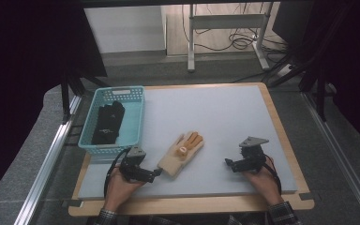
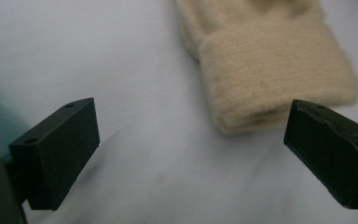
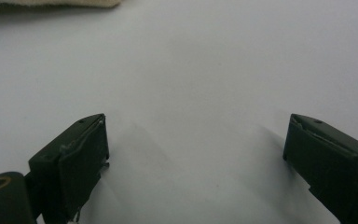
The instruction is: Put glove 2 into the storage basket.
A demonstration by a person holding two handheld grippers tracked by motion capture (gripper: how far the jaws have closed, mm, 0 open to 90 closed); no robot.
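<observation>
Beige knit glove (image 1: 182, 153) lies flat on the grey mat (image 1: 215, 117), cuff toward me, orange fingers pointing away. Taking the glove as my landmark.

My left gripper (image 1: 155, 172) sits just beside the glove's cuff, on the near-left side of it. Jaws spread wide, nothing between them. In the left gripper view the glove's folded cuff (image 2: 270, 79) lies ahead between the two jaws, nearer the right one; whether that jaw touches the cuff I cannot tell.

My right gripper (image 1: 228, 162) rests on the mat to the right of the glove, well apart from it. Jaws likewise spread, holding nothing. In the right gripper view a strip of the glove (image 3: 51, 3) shows at the top left edge, far beyond the jaws; bare mat lies between them.

Teal basket (image 1: 138, 117) stands to the left of the glove, farther from me, near but not touching it. Black glove (image 1: 108, 123) lies inside the basket.
</observation>
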